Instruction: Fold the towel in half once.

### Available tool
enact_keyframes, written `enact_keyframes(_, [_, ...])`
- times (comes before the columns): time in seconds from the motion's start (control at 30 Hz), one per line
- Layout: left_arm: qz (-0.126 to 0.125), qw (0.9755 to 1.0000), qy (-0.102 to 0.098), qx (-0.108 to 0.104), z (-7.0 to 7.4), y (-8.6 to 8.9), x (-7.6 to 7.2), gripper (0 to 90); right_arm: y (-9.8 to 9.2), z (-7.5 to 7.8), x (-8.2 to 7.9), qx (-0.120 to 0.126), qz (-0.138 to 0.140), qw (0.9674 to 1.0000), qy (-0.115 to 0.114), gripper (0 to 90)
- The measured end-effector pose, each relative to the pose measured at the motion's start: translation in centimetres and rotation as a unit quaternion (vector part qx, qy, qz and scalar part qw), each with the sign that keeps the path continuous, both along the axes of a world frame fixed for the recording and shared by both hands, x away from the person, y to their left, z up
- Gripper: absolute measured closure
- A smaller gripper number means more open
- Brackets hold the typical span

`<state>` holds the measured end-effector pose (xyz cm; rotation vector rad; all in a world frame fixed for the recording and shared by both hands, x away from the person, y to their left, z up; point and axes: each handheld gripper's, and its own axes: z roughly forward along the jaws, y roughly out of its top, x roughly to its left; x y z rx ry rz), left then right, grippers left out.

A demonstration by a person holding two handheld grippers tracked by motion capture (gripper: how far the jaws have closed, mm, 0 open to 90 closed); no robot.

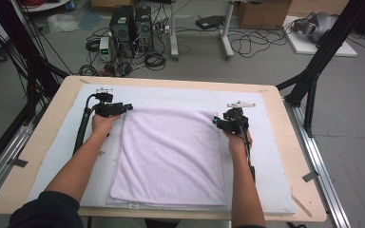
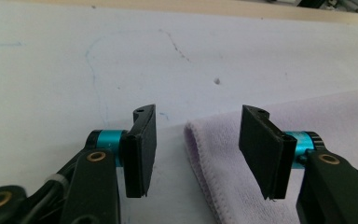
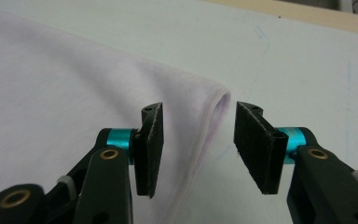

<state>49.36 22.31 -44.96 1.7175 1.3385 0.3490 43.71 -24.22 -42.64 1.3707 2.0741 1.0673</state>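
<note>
On the white mat (image 1: 266, 156) covering the table (image 1: 43, 156), a pale lilac towel (image 1: 171, 156) lies folded flat, its doubled edge toward the far side. Left gripper (image 1: 129, 107) sits at the far left corner, right gripper (image 1: 215, 121) at the far right corner, one per corner, likely so both ends of the folded edge can be handled evenly. Left gripper view: jaws stand apart, pads touching nothing, towel corner (image 2: 200, 140) on the mat between them. Right gripper view: same, jaws parted with a clear gap, the rounded corner fold (image 3: 216, 105) just ahead between the pads, not pinched. My read: either corners just let go or about to be taken. Towel looks soft terry, stitched hem, a few shallow creases near the right corner, otherwise smooth and squared to the mat.
</note>
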Motion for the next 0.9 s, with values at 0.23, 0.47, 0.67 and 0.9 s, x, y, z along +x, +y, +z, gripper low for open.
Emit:
enact_keyframes(0.23, [-0.031,0.9979,-0.005,0.056,-0.1,-0.5,-0.2,77.0,1.8,-1.8,3.8,-0.019,0.001,0.9989,0.042,66.4])
enact_keyframes(0.47, [-0.010,0.9999,0.002,0.011,0.6,0.2,0.4,88.0,2.1,-1.3,4.0,-0.029,-0.017,0.9992,0.019,86.8])
enact_keyframes(0.67, [-0.005,0.9990,-0.044,-0.003,2.3,0.0,1.0,88.0,1.6,0.0,3.9,-0.033,-0.038,0.9979,-0.041,86.7])
enact_keyframes(0.9, [0.016,0.9997,-0.015,0.014,1.0,0.5,1.0,62.9,1.3,-0.8,4.1,-0.028,-0.092,0.9946,-0.040,59.7])
